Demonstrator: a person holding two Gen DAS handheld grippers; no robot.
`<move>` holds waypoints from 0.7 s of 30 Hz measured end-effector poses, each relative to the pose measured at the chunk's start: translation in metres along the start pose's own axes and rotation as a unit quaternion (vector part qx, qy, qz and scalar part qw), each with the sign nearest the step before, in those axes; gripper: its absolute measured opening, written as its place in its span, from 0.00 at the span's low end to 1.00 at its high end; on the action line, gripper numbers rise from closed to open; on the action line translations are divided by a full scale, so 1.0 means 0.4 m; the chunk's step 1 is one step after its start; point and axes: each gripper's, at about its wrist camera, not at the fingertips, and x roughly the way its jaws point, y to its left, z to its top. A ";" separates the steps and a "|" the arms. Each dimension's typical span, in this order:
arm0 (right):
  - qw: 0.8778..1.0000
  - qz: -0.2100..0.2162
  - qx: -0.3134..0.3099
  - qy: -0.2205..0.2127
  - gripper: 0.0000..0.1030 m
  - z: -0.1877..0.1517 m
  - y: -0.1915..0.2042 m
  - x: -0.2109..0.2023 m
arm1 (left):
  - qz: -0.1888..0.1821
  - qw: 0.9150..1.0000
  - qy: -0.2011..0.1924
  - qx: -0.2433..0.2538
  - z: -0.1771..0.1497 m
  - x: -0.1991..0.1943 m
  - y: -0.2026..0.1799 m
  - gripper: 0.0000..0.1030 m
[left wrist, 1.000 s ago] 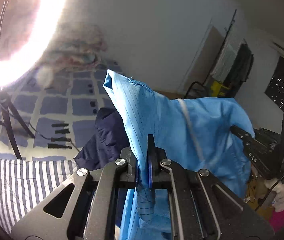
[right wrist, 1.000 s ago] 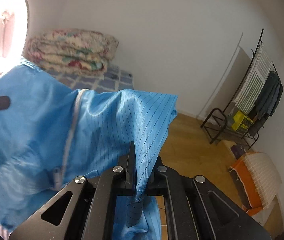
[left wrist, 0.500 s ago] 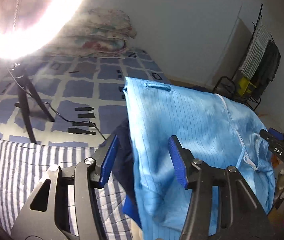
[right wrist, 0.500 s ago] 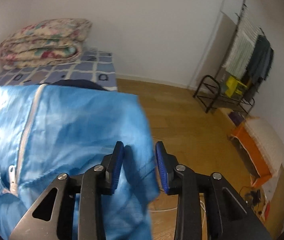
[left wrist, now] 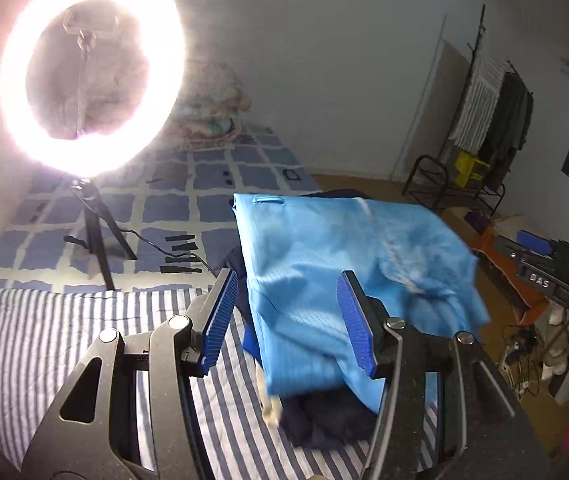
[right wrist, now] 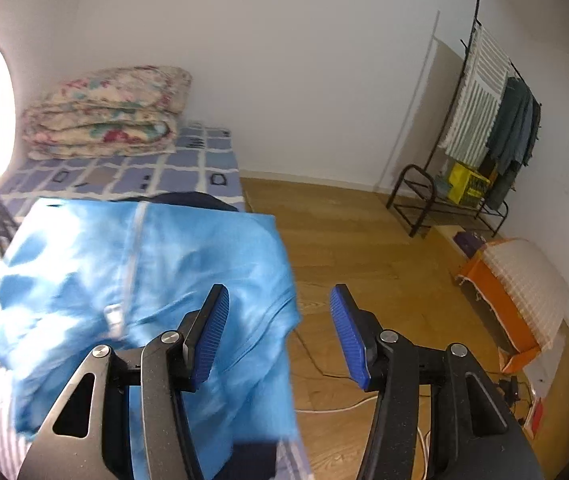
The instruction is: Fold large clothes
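Note:
A light blue zip-front garment (left wrist: 324, 264) lies folded on a pile of dark navy clothes (left wrist: 324, 420) on the striped bed cover (left wrist: 44, 340). It also shows in the right wrist view (right wrist: 132, 280), its white zipper (right wrist: 134, 240) facing up. My left gripper (left wrist: 286, 318) is open and empty, above the garment's near left part. My right gripper (right wrist: 278, 332) is open and empty, above the garment's right edge where it hangs over the bed side.
A lit ring light (left wrist: 92, 68) on a tripod (left wrist: 96, 232) stands on the blue checked bedding (left wrist: 204, 184). A folded floral quilt (right wrist: 104, 112) lies at the bed's far end. A clothes rack (right wrist: 480, 140) and an orange box (right wrist: 512, 300) stand on the wooden floor (right wrist: 344, 240).
Both grippers were shut on the blue garment, holding it up. They opened and let it go; it now lies on the clothes pile, and both grippers have drawn back.

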 end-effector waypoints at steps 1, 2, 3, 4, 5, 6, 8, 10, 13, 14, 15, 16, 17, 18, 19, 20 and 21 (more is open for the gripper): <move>1.000 0.004 -0.003 -0.001 0.50 0.001 0.004 -0.021 | -0.002 1.000 -0.004 0.006 -0.003 -0.040 -0.009 0.52; 1.000 0.006 -0.007 -0.002 0.50 0.001 0.009 -0.041 | -0.002 1.000 -0.008 0.011 -0.006 -0.083 -0.018 0.52; 1.000 0.005 -0.013 -0.001 0.50 0.001 0.015 -0.073 | -0.004 1.000 -0.014 0.016 -0.008 -0.121 -0.026 0.52; 1.000 0.005 -0.016 -0.001 0.50 0.000 0.021 -0.088 | -0.004 1.000 -0.020 0.021 -0.011 -0.159 -0.031 0.52; 1.000 0.006 -0.019 -0.001 0.50 -0.001 0.024 -0.119 | -0.005 0.999 -0.027 0.026 -0.015 -0.204 -0.039 0.52; 1.000 0.007 -0.021 -0.003 0.50 -0.002 0.027 -0.145 | -0.007 0.999 -0.030 0.030 -0.018 -0.232 -0.047 0.52; 1.000 0.010 -0.020 -0.009 0.50 -0.004 0.030 -0.199 | -0.011 0.998 -0.040 0.040 -0.031 -0.320 -0.064 0.52; 1.000 0.018 -0.014 -0.020 0.50 -0.004 0.024 -0.270 | -0.017 0.998 -0.048 0.043 -0.043 -0.391 -0.075 0.52; 0.999 0.026 -0.008 -0.036 0.50 -0.008 0.024 -0.372 | -0.024 0.997 -0.059 0.044 -0.069 -0.508 -0.087 0.52; 0.999 0.026 -0.010 -0.039 0.50 -0.011 0.028 -0.398 | -0.024 0.997 -0.063 0.047 -0.079 -0.544 -0.091 0.52; 0.999 0.027 -0.012 -0.045 0.50 -0.016 0.031 -0.433 | -0.023 0.996 -0.065 0.050 -0.089 -0.569 -0.095 0.52; 0.998 0.031 -0.012 -0.052 0.50 -0.023 0.035 -0.471 | -0.021 0.996 -0.068 0.055 -0.105 -0.608 -0.098 0.52; 0.998 0.037 -0.012 -0.056 0.50 -0.032 0.038 -0.504 | -0.019 0.995 -0.070 0.063 -0.122 -0.643 -0.102 0.52; 0.997 0.042 -0.012 -0.060 0.51 -0.042 0.046 -0.532 | -0.014 0.995 -0.072 0.068 -0.135 -0.665 -0.104 0.52; 0.997 0.046 -0.013 -0.066 0.51 -0.056 0.052 -0.566 | -0.013 0.994 -0.075 0.074 -0.157 -0.702 -0.106 0.52; 0.996 0.049 -0.014 -0.069 0.54 -0.070 0.057 -0.590 | -0.013 0.994 -0.075 0.078 -0.176 -0.729 -0.109 0.52; 0.996 0.051 -0.016 -0.073 0.55 -0.088 0.064 -0.616 | -0.013 0.994 -0.074 0.080 -0.196 -0.753 -0.109 0.52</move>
